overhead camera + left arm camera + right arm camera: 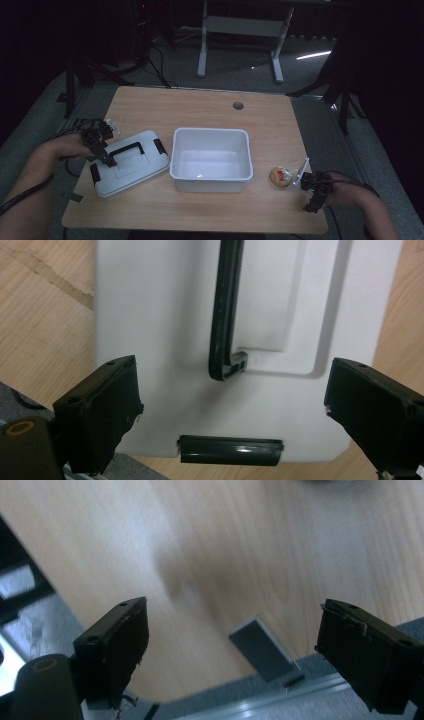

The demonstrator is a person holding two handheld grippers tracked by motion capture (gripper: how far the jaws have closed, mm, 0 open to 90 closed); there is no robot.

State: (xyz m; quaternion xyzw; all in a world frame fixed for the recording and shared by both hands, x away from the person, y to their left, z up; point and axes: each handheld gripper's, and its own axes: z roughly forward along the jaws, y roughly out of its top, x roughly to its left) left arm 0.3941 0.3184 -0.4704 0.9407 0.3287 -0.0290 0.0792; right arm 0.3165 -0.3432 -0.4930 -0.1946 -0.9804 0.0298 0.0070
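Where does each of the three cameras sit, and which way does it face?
High view: above the person's side, looking forward and down on the table; both forearms show.
Left gripper view: on the left claw, facing the white lid.
Right gripper view: on the right claw, facing bare tabletop by the edge.
Shared: lid.

Metal desk frame [240,30] behind table [200,107]

Smooth white plastic lid [165,330] with glossy black plastic handle [226,310] on matt wood-grain table [210,107].
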